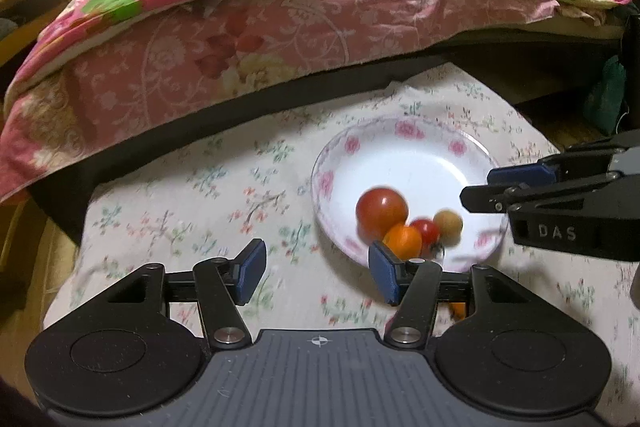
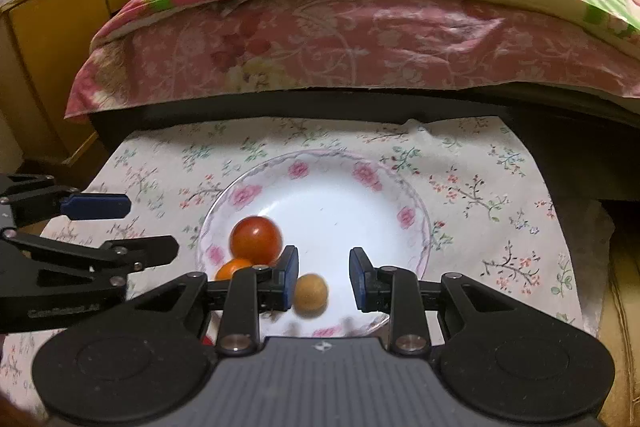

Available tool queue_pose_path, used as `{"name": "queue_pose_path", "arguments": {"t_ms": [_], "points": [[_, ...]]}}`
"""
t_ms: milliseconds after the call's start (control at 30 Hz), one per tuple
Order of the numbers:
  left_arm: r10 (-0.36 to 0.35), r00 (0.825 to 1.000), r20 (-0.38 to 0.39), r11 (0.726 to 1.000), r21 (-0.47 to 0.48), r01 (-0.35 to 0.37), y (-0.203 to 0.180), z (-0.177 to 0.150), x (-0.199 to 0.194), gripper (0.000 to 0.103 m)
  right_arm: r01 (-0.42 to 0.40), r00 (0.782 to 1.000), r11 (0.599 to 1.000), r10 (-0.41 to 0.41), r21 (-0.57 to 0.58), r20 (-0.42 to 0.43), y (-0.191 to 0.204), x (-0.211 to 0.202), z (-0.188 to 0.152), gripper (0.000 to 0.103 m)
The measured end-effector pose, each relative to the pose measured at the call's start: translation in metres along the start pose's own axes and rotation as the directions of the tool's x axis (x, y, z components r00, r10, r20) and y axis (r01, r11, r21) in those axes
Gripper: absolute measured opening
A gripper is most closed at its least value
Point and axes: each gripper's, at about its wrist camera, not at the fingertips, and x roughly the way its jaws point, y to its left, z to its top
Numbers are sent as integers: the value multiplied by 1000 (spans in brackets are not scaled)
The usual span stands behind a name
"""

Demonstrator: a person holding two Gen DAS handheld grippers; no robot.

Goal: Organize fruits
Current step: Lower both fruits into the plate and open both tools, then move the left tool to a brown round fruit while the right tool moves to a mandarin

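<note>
Between the spread fingers of the right gripper (image 2: 324, 277), a tan fruit (image 2: 311, 293) lies ungripped in the floral plate (image 2: 316, 183); the big tomato (image 2: 256, 239) sits ahead-left. Left gripper (image 1: 318, 273) hovers open, empty.

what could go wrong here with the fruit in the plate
The small tan fruit looks blurred between the open right gripper fingers, so it may roll toward the plate rim. The open left gripper sits close to the orange fruit and big tomato; it could knock them.
</note>
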Motion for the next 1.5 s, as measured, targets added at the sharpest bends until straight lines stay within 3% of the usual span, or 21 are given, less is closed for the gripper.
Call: {"name": "queue_pose_path", "arguments": {"t_ms": [333,767,1500], "points": [[-7,999,-48,1000,-8,7,7,-32,-17,65,-33,999,998,31,-48,-33,18,-21,-26,28],[-29,994,-103,1000,0,29,12,-59,-15,65,-66,991,997,62,-29,-121,35,-28,-64,28],[-31,986,-163,999,34,37,13,-71,8,67,-97,978,993,84,-62,-192,43,-4,-69,35]]}}
